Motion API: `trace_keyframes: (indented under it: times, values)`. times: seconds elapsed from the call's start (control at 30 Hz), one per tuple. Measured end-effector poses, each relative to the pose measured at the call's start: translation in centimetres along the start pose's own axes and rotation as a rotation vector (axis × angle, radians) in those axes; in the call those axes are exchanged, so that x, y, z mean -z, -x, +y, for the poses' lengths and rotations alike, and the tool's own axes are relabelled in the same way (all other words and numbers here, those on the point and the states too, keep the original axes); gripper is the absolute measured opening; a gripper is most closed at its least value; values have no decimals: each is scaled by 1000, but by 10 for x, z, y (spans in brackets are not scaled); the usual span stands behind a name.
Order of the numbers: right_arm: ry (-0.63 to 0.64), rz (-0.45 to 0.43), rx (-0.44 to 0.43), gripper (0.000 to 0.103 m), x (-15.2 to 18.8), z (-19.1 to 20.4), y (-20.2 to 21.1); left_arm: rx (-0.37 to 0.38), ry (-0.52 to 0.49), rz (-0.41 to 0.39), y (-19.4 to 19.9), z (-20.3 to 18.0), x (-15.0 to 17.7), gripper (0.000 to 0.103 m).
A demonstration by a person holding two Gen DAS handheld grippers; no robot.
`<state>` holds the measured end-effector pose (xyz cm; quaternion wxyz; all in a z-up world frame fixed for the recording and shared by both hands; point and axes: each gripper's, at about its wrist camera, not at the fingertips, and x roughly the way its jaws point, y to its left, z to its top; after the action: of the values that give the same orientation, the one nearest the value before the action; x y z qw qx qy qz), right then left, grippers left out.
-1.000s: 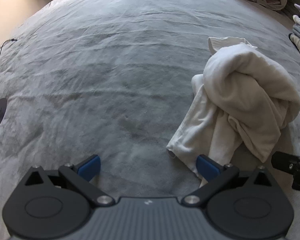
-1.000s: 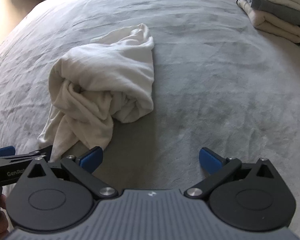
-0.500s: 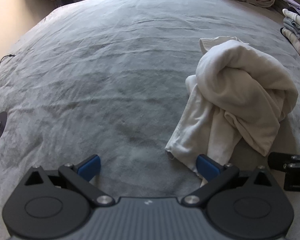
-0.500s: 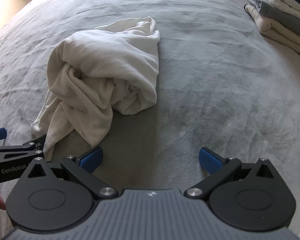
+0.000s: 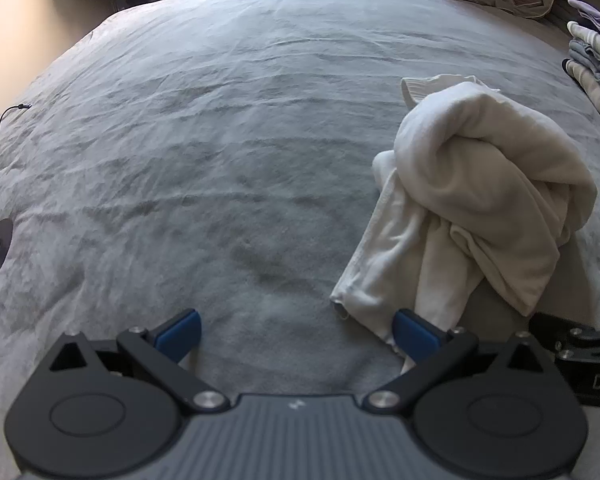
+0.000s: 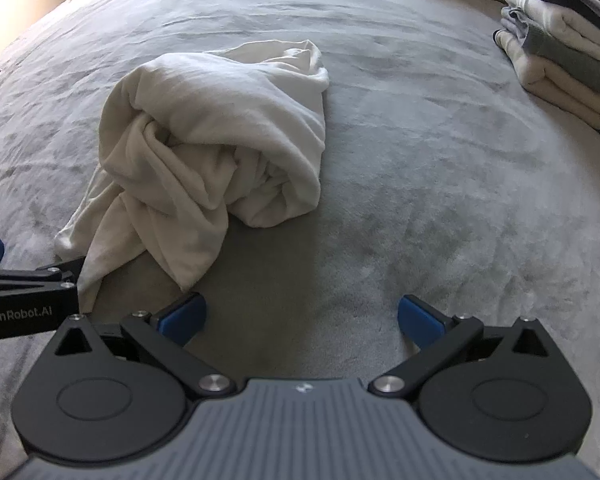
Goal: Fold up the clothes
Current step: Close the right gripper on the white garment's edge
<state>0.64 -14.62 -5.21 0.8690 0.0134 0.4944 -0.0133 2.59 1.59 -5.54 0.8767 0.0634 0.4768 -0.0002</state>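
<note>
Both wrist views tilt up slightly from 1 second ago, bringing more of the far end of the bed into sight, while the crumpled white garment (image 6: 216, 152) lies unmoved on the grey bedspread (image 5: 180, 160). It sits between the 2 tools, its nearest hem touching the left gripper's (image 5: 296, 330) right-hand blue pad. Left and right gripper (image 6: 302, 316) both hang with jaws spread wide, gripping nothing. A stack of folded clothes (image 6: 560, 52) waits at the right edge. Risk ahead: pinching the bunched layers rather than a single hem would likely lift the garment as a knot, not spread it.
</note>
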Motion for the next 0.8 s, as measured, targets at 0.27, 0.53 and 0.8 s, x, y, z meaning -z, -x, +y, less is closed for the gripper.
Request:
trace_keyframes:
  times: [0.27, 0.53, 0.8]
  values:
    - [16, -27, -4, 103, 3, 1, 1, 18, 5, -5, -2, 3, 1, 103]
    - [23, -32, -25, 103, -3, -1, 6, 68, 51, -18, 1, 14, 0, 102]
    - [-159, -160, -226, 66, -18, -15, 20, 119, 263, -57, 6, 53, -12, 98]
